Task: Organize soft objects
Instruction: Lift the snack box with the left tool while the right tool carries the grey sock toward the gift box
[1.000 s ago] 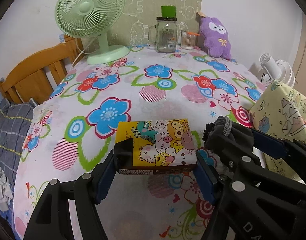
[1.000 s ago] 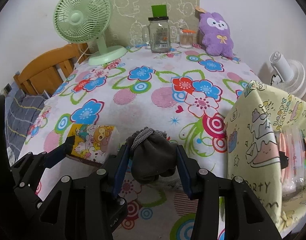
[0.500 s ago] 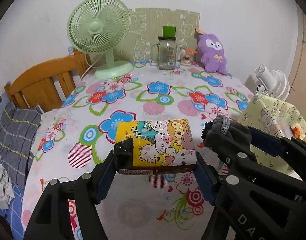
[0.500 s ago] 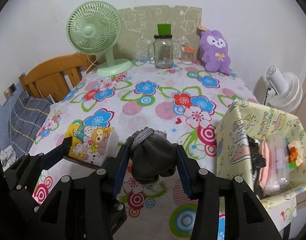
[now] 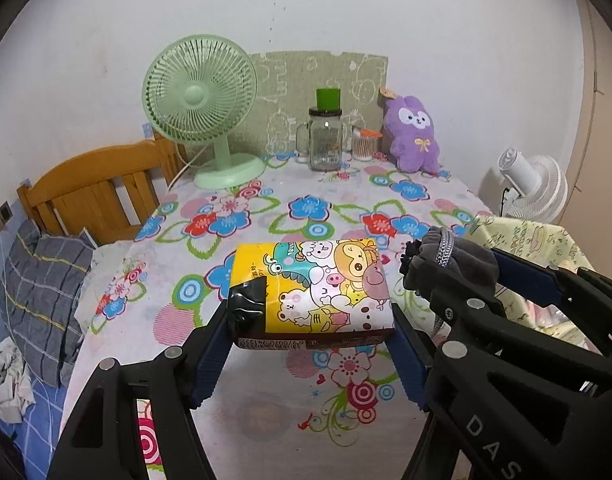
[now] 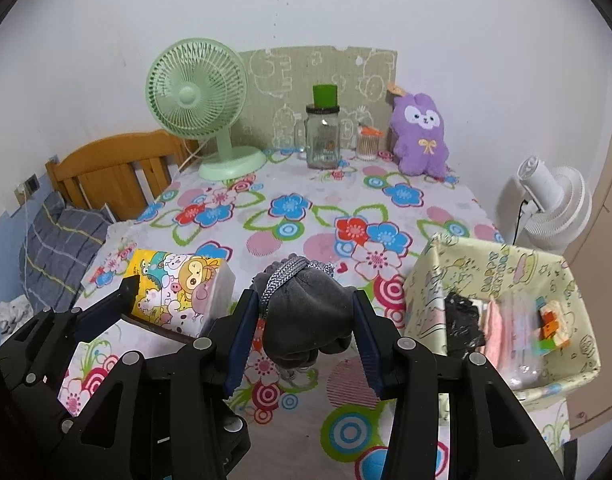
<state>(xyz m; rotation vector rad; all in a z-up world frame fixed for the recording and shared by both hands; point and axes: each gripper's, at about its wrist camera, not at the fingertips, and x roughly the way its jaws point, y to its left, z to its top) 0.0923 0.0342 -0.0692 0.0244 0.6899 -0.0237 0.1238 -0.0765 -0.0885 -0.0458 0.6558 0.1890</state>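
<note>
My left gripper [image 5: 312, 320] is shut on a yellow cartoon-print tissue pack [image 5: 318, 284] and holds it well above the floral table [image 5: 265, 216]. The pack also shows in the right wrist view [image 6: 177, 292]. My right gripper [image 6: 303, 316] is shut on a grey knitted glove [image 6: 306, 312], also held above the table; it shows at the right of the left wrist view [image 5: 450, 256]. A pale yellow fabric storage box [image 6: 486, 264] stands at the table's right edge, holding a black item, pink cloth and a small toy.
At the table's far end stand a green fan [image 6: 201, 92], a glass jar with green lid [image 6: 324, 136], a cotton swab cup [image 6: 368, 144] and a purple plush [image 6: 422, 132]. A wooden chair [image 6: 117, 172] is on the left, a white fan [image 6: 554, 204] on the right.
Both grippers have risen and pulled back from the table, still gripping the tissue pack and glove. The storage box's inside has come into the right wrist view.
</note>
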